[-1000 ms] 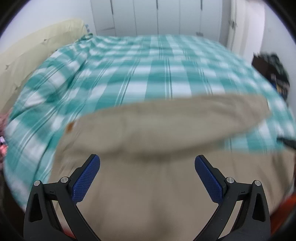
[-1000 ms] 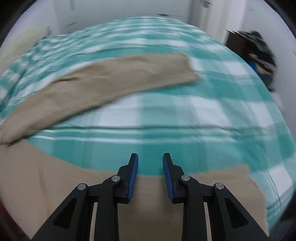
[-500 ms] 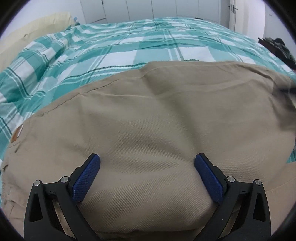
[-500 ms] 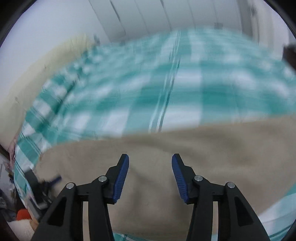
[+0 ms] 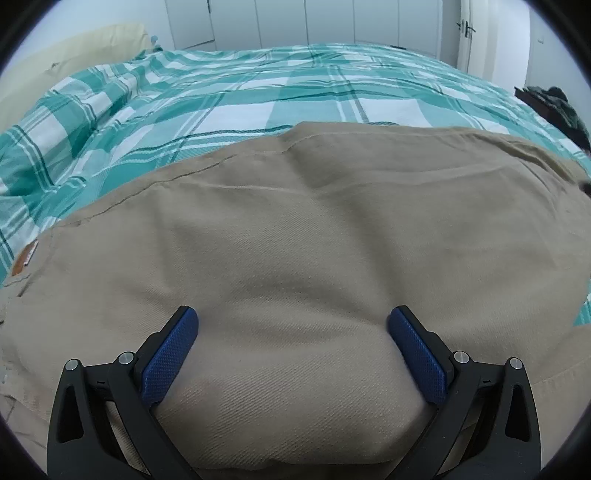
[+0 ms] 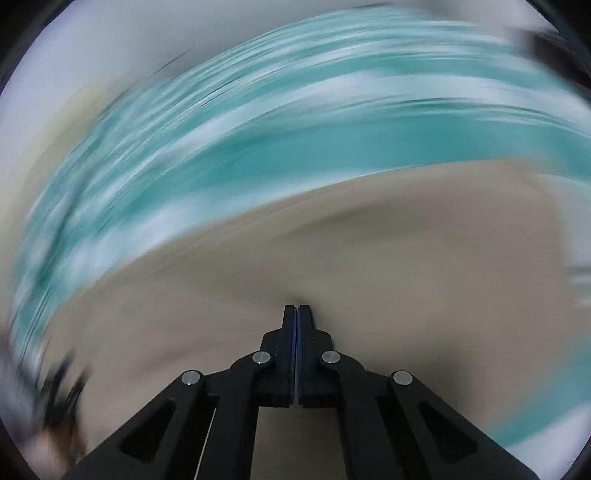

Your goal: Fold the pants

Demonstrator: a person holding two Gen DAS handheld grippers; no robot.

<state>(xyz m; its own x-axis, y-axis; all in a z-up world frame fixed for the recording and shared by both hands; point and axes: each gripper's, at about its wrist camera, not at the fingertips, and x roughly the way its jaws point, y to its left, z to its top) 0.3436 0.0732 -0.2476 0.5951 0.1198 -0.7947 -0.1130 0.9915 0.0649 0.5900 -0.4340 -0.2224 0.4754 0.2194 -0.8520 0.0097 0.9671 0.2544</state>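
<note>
Khaki pants (image 5: 314, 221) lie on a green plaid bedspread (image 5: 258, 99), with a brown waistband label (image 5: 24, 260) at the left edge. My left gripper (image 5: 292, 312) is open wide and pressed down into the cloth. A soft bulge of fabric rises between its blue pads (image 5: 173, 350). The right wrist view is heavily smeared by motion. There my right gripper (image 6: 297, 308) has its jaws closed tight together, and the pants (image 6: 369, 258) pucker in a small dark crease at the tips, so a pinch of cloth seems caught.
A cream pillow (image 5: 74, 48) lies at the bed's far left. White wardrobe doors (image 5: 295, 22) stand behind the bed. A dark heap of clothes (image 5: 554, 107) sits off the right side. Plaid bedspread (image 6: 258, 147) stretches beyond the pants.
My left gripper came down onto the pants and has stayed there, still open. My right gripper swung across the bed, widened over the cloth, then snapped shut; its view is now blurred.
</note>
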